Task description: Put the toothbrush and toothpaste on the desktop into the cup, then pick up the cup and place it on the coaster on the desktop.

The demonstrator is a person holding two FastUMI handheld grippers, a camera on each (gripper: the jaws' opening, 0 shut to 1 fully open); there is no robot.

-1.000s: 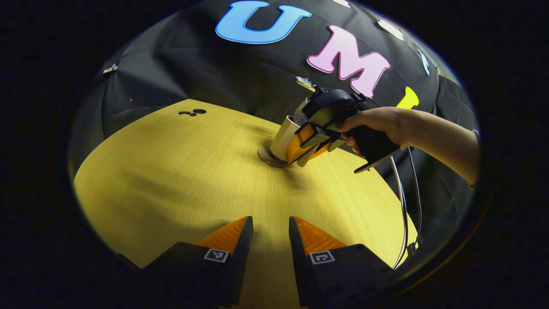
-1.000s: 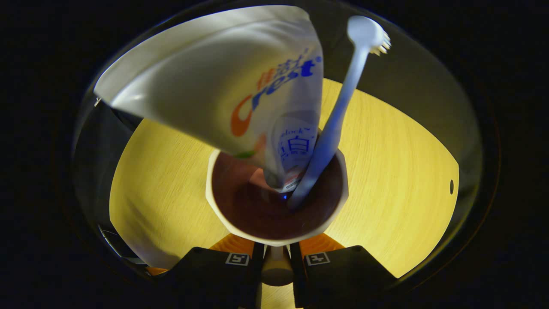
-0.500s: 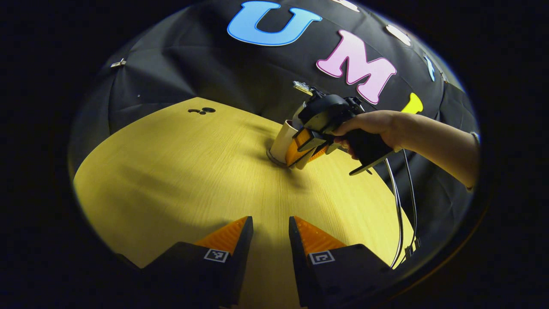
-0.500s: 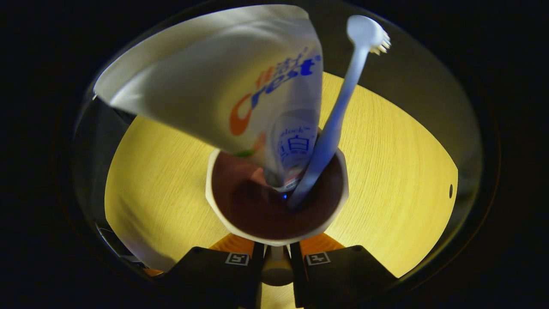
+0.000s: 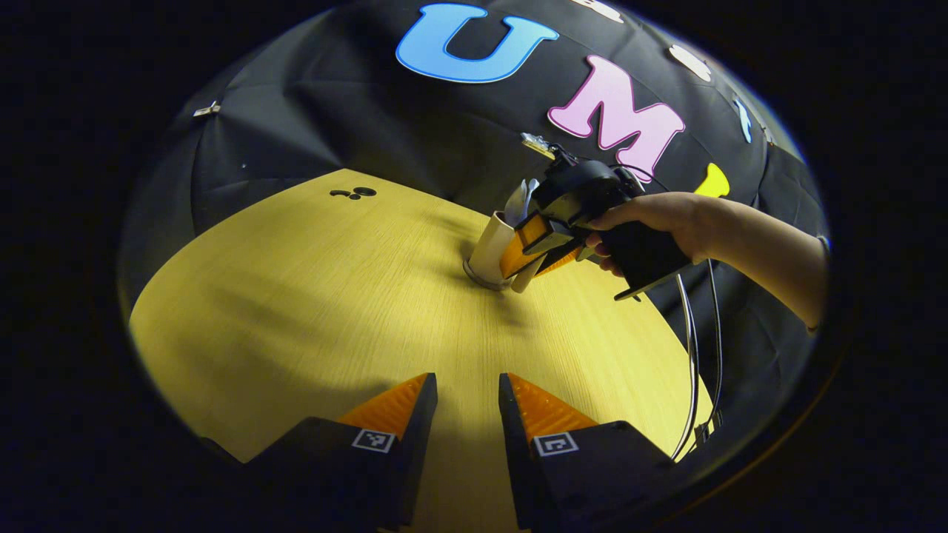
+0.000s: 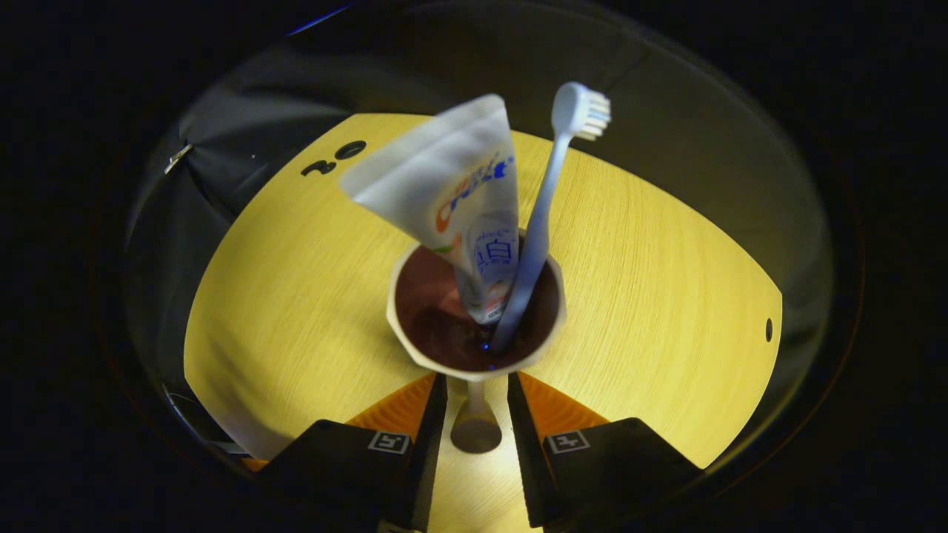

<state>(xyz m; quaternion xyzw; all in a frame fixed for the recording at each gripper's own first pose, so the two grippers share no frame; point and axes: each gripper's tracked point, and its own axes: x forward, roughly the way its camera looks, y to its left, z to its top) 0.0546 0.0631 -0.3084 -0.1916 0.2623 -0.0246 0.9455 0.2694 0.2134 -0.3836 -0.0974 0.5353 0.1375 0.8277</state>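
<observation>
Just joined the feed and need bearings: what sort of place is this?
Likely a staged recording booth: black cloth wall, one wooden table, and only a cup holding toothpaste and toothbrush.

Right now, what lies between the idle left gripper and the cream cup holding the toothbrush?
Bare yellow wooden tabletop, in the left gripper view, from left gripper to cup.

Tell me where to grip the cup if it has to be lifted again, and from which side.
Grip the cup by its handle, coming in level from the side where the right gripper now sits open. The handle sticks out toward that gripper, between its fingers. The toothpaste and toothbrush stand out of the mouth, so a grasp from above would likely hit them.
</observation>
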